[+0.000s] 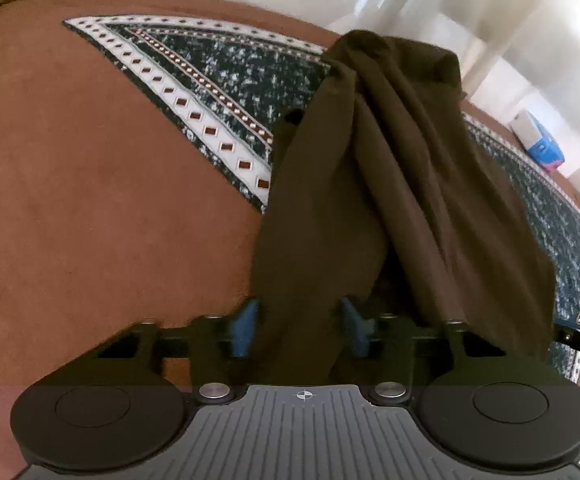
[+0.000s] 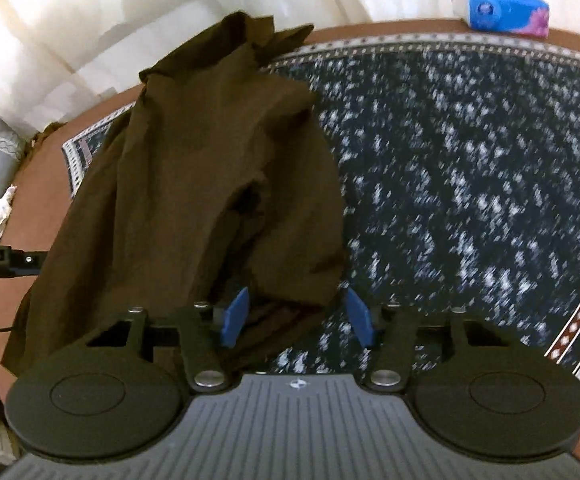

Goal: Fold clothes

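Blue pads of the left gripper (image 1: 300,326) flank a bunched edge of the dark brown garment (image 1: 390,168), jaws apart, seemingly not yet pinching. At the right gripper (image 2: 296,318), jaws also stand apart, cloth only by the nine-o'clock pad. Heaped toward twelve o'clock, the garment lies on the speckled mat (image 2: 470,168). Judged step: taking hold; next, clamp both edges and spread it flat.

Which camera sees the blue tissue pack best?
The right wrist view. The tissue pack shows whole there, lying by the rug. In the left wrist view it is a small blurred patch at the right edge.
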Available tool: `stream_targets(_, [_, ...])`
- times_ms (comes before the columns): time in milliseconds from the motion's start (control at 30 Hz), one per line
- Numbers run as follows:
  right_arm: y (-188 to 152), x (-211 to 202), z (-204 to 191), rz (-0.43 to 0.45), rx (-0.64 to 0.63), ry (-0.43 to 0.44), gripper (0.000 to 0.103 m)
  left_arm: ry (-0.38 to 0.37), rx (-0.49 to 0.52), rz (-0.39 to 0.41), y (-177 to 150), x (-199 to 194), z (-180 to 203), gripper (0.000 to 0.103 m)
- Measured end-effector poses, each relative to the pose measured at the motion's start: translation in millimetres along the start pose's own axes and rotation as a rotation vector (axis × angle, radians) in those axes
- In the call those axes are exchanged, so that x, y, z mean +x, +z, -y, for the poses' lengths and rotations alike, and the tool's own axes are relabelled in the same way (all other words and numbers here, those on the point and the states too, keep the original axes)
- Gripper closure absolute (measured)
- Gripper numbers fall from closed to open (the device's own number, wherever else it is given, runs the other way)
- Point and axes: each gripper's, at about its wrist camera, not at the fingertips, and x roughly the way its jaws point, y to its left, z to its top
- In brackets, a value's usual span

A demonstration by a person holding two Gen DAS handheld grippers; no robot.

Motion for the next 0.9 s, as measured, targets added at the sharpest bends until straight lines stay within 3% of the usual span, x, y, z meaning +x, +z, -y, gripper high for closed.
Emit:
stream_targets(33, [-2,2,-1,-0.002,-0.007,0.001,0.047,0.014,0.004,0.001,0,1,0,0.084])
stream_targets(67, [-5,4,-3,-0.001,-0.013,0.004,0.051,0.028,0.009,0.002,-1,1,0,0.093])
stream_targets(133, [-4,8,-5,-0.002,-0.013,0.016,0.074,0.018,-0.016,0.009,-1,-1,-4,0.101])
stream_targets(167, [-3,9,-4,-0.005,-0.004,0.019,0.098,0.012,-0.032,0.019,0,-4,-6,0.102])
stream_targets(267, [1,1,-2,0.006,0.044,0.037,0.100,0.006,-0.079,0.063,3,-22,-10,0.102])
stream_targets(367, [9,-28,1,0.071,0.092,0.087,0.100,-0.011,-0.148,0.125,11,-49,-19,0.102])
stream_targets(600, [43,-119,6,0.312,0.107,0.128,0.101,0.024,-0.200,0.262,31,-103,-33,0.102])
stream_targets(733, [68,-156,17,0.455,0.086,0.066,0.101,0.057,-0.241,0.296,37,-109,-44,0.102])
stream_targets(900, [94,-174,39,0.541,0.043,-0.099,0.103,0.077,-0.255,0.274,40,-98,-56,0.102])
